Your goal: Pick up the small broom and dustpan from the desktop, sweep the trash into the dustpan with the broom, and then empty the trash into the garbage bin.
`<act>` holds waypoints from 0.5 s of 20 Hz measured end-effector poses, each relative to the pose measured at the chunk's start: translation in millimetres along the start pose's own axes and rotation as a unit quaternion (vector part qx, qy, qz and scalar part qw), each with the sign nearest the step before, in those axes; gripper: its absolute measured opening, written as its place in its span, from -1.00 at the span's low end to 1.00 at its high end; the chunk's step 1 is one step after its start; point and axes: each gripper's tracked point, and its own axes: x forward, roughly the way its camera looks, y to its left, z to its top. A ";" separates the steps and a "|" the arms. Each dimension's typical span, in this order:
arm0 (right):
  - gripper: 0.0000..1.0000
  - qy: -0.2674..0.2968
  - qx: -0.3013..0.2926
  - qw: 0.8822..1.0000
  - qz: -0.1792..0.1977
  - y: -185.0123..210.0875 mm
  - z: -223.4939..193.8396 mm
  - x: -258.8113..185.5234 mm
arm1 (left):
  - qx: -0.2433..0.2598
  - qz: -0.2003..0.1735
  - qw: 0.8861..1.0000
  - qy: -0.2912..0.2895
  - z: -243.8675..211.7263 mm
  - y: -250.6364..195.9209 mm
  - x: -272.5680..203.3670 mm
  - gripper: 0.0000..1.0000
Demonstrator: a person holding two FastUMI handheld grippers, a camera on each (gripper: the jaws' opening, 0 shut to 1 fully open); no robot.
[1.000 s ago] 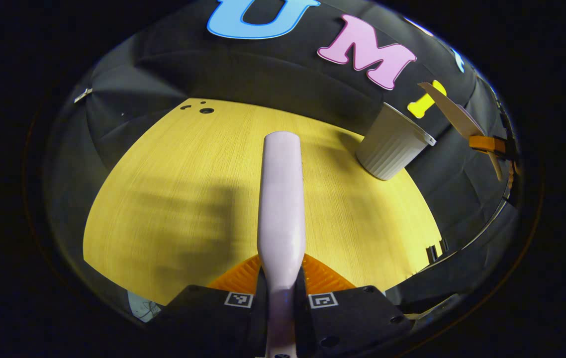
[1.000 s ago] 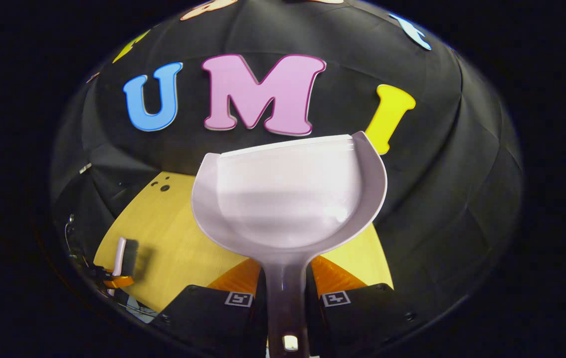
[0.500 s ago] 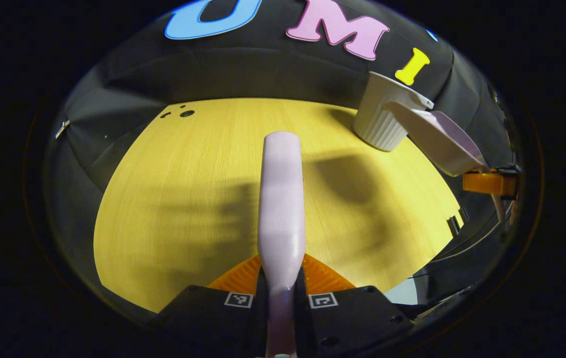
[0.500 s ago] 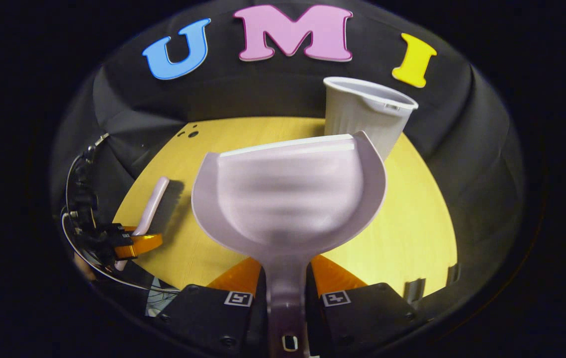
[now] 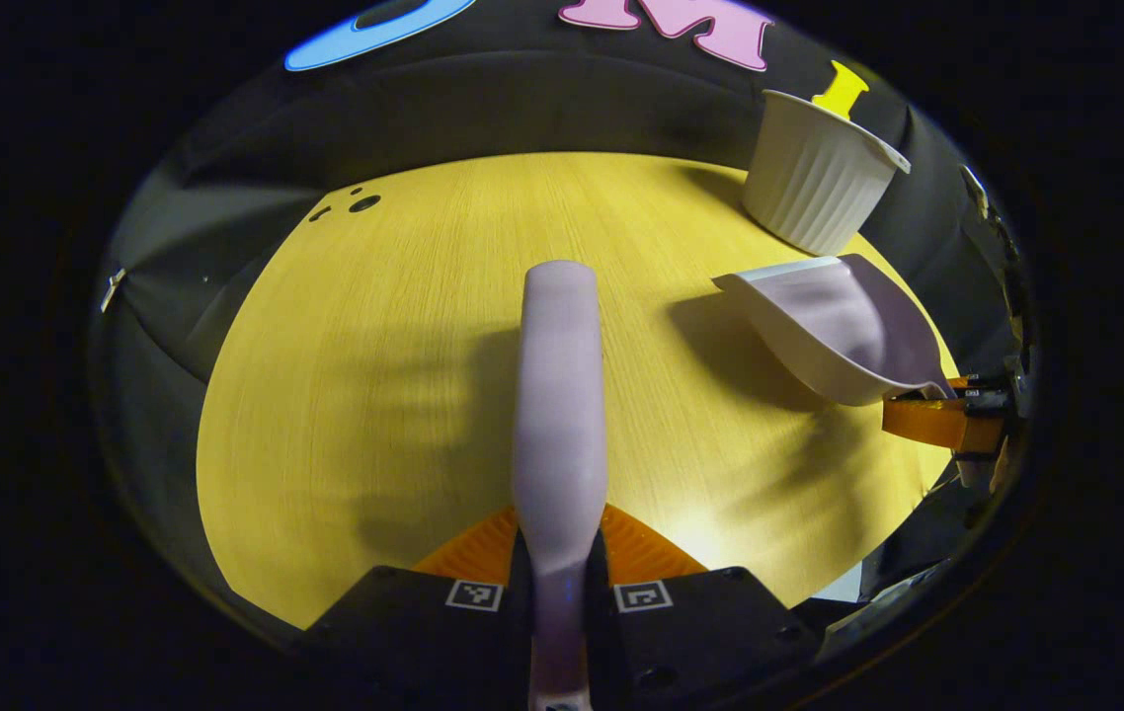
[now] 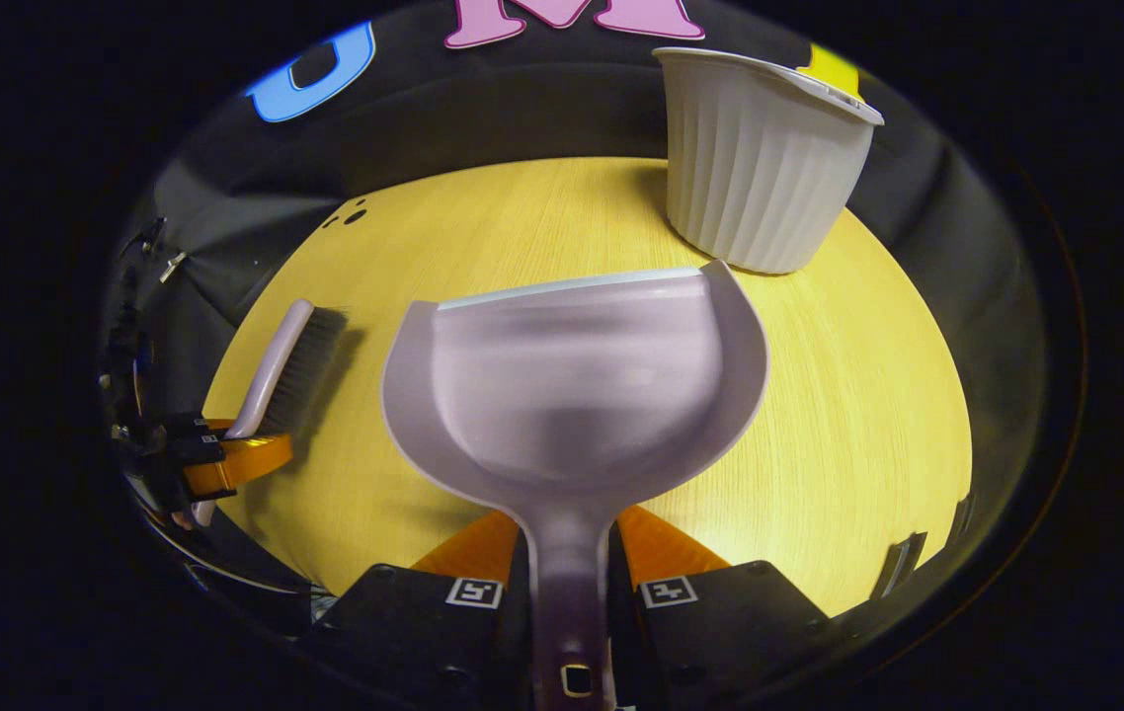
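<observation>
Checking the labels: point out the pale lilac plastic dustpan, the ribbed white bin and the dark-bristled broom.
Pale lilac plastic dustpan [image 6: 572,395]: right gripper view, inside of scoop.
Ribbed white bin [image 6: 755,168]: right gripper view, ribbed wall.
Dark-bristled broom [image 6: 310,351]: right gripper view, bristles.

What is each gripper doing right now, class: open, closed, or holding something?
Left gripper: closed on the pale lilac plastic broom handle.
Right gripper: closed on the handle of the pale lilac plastic dustpan.

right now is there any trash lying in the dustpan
No, the dustpan held by the right gripper shows a bare scoop.
</observation>
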 end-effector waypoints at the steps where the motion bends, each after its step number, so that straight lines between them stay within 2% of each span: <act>1: -0.29 0.005 -0.001 1.000 -0.004 -0.1 -0.6 2.7 | 0.003 0.009 1.000 0.004 0.9 0.2 5.8 -0.46; 4: -0.28 0.021 0.003 1.000 -0.001 -1.8 -1.5 7.6 | 0.025 0.034 0.999 0.012 6.0 7.3 13.6 -0.40; 5: -0.28 0.027 0.003 1.000 -0.001 -3.2 -3.9 9.8 | 0.029 0.041 0.999 0.017 5.2 9.1 13.7 -0.46; 6: -0.28 0.032 0.004 0.999 0.002 -3.1 -6.9 9.5 | 0.031 0.045 0.998 0.021 4.8 9.1 14.2 -0.40; 8: -0.28 0.031 0.016 0.999 0.006 0.2 -6.0 7.2 | 0.033 0.055 0.997 0.031 1.1 9.8 19.8 -0.44; 9: -0.41 0.033 0.015 0.999 0.008 -0.5 -7.8 11.9 | 0.033 0.059 0.997 0.034 0.8 10.2 22.3 -0.44; 10: -0.26 0.035 0.015 0.999 0.009 -0.6 -8.0 12.6 | 0.032 0.062 0.997 0.033 0.1 10.2 23.4 -0.44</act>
